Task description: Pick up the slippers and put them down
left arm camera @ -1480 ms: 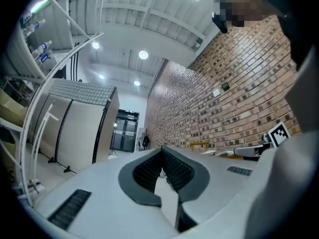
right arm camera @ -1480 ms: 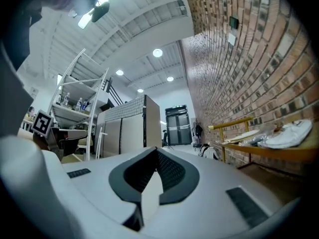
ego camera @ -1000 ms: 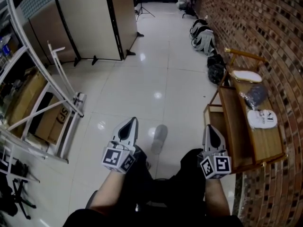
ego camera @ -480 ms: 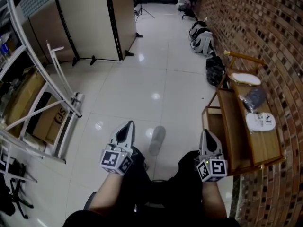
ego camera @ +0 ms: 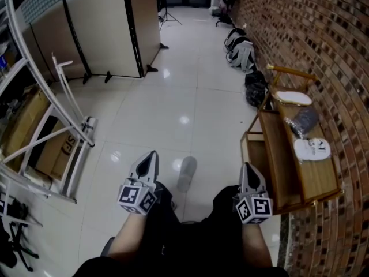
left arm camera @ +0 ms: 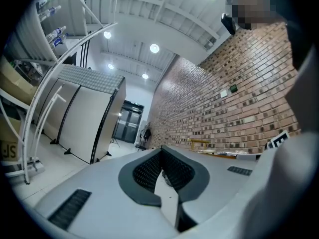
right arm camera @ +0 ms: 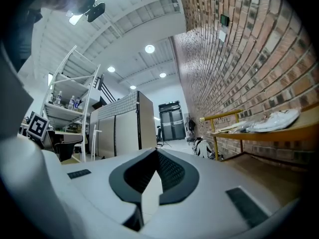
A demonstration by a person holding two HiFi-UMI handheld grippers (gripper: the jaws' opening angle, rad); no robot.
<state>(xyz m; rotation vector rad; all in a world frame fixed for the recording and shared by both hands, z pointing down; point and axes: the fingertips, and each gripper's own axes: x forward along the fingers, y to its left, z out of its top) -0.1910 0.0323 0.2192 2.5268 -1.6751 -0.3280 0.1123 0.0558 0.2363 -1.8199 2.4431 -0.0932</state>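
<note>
Tiled floor (ego camera: 190,97), with a brick wall (ego camera: 323,39) on the right. A wooden counter (ego camera: 318,179) against the wall carries a near slipper (ego camera: 312,149) and a far slipper (ego camera: 293,98), both white, with a dark bag (ego camera: 304,121) between them. A grey slipper (ego camera: 186,173) lies on the floor between the grippers. Left gripper (ego camera: 152,153) and right gripper (ego camera: 247,165): jaws clenched, nothing held.

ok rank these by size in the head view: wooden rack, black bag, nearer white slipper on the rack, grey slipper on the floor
1. wooden rack
2. black bag
3. white slipper and grey slipper: they look about alike, so no ranking between them
</note>
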